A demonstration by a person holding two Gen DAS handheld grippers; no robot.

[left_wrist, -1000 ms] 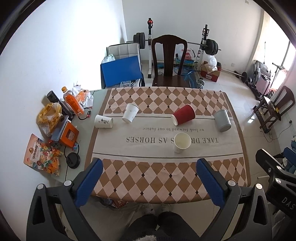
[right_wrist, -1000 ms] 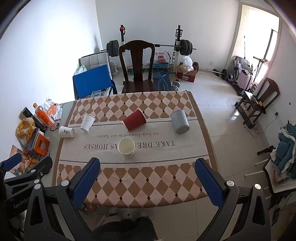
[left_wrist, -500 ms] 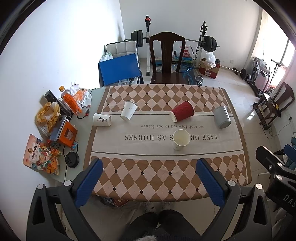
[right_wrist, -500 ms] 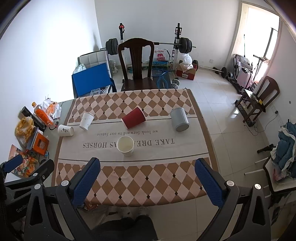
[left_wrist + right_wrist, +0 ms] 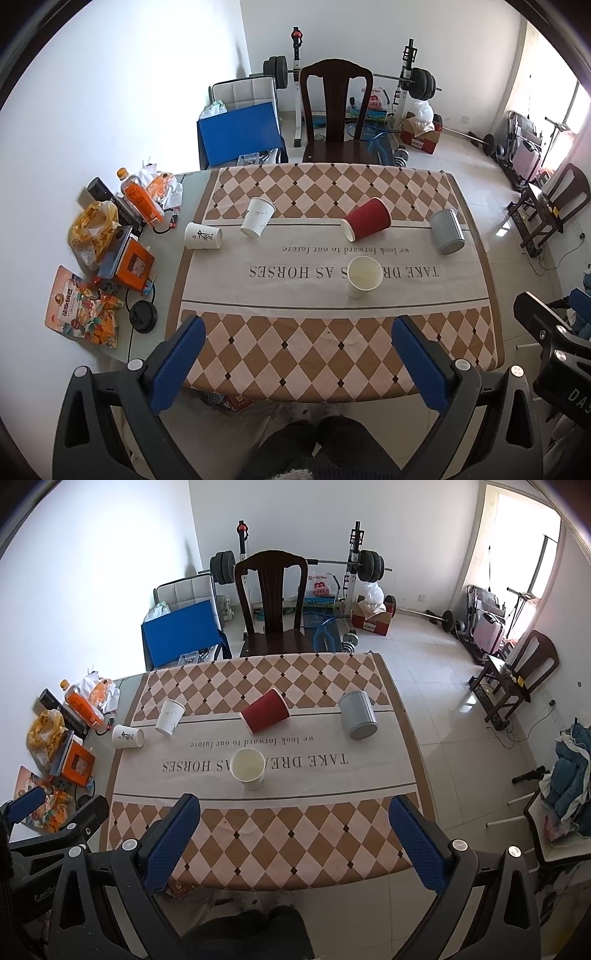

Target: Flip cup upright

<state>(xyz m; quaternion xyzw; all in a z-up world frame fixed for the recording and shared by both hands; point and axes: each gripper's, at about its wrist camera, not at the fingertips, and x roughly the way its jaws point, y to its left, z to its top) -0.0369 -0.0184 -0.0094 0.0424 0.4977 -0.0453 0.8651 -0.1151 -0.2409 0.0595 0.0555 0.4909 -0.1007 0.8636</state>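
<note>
Several cups sit on a checkered tablecloth [image 5: 332, 343]. A red ribbed cup [image 5: 366, 223] [image 5: 265, 715] lies on its side. A grey cup [image 5: 446, 236] [image 5: 357, 720] lies on its side at the right. Two white cups [image 5: 257, 222] [image 5: 202, 236] lie on their sides at the left. One white cup [image 5: 364, 277] [image 5: 248, 768] stands upright in the middle. My left gripper [image 5: 298, 354] and right gripper [image 5: 294, 830] are open and empty, held high above the table's near edge.
Snack bags, an orange bottle [image 5: 140, 197], a box and a black lid [image 5: 142, 316] clutter the table's left side. A dark wooden chair [image 5: 334, 110] stands behind the table. Gym weights line the back wall.
Both grippers have risen and drawn back a little, so the table looks smaller. No cup has moved.
</note>
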